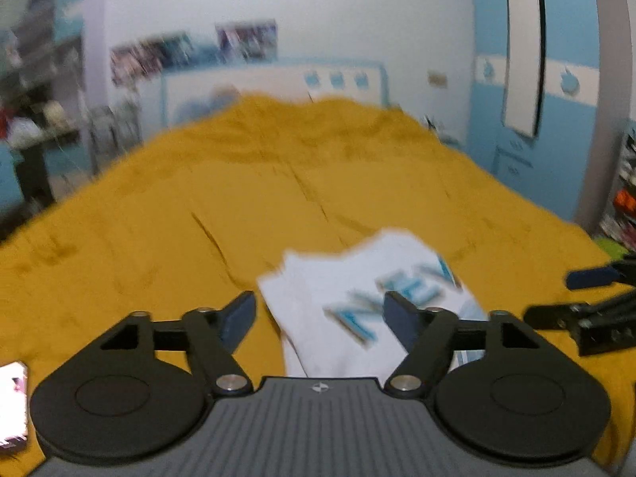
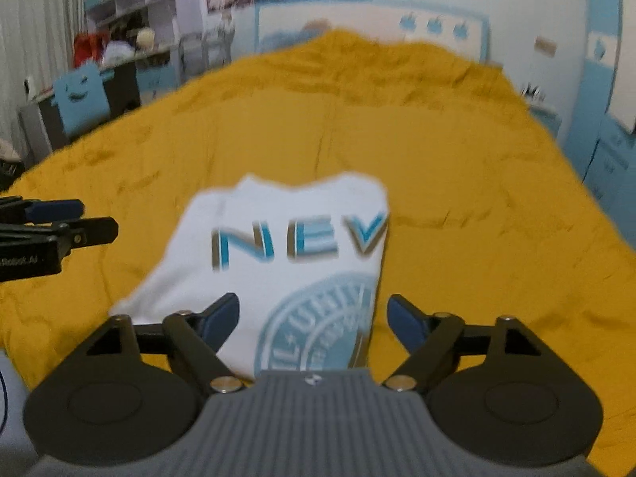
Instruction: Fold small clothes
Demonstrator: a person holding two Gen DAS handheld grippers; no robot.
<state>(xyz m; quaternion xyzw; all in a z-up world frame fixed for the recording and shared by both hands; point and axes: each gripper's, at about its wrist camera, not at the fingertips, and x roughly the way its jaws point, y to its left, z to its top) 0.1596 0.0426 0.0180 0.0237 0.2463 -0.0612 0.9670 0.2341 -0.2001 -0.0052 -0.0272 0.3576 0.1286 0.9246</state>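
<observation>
A: Where is the garment?

B: A white shirt [image 2: 278,254] lies folded on the bed, on a mustard-yellow cover [image 2: 457,167]. It bears blue block letters, "NEV", and below them a round pale-blue seal whose lettering is too blurred to read. Its right edge is a straight fold that cuts off the print.

A: And the right gripper [image 2: 314,320]?

B: Its fingers stand wide apart with nothing pressed between them. The left finger [image 2: 220,320] sits over the shirt's near part; the right one [image 2: 405,322] is over bare yellow cover just past the folded edge. Whether the tips touch the cloth cannot be told.

A: The left gripper [image 1: 318,318]?

B: Also spread wide, gripping nothing. From its own camera the shirt [image 1: 357,290] shows between and beyond the blue fingers, somewhat to the right of centre, with the letters slanting.

A: Do the two grippers see each other?

B: Yes. The left one shows at the left edge of the right camera, and the right one at the right edge of the left camera, both beside the shirt.

A: Anything else around?

B: A white headboard [image 2: 369,24] with small blue marks at the far end of the bed, pictures on the wall above it, and a blue smiling-face chair [image 2: 81,97] at a cluttered desk to the left. Both views are blurred.
</observation>
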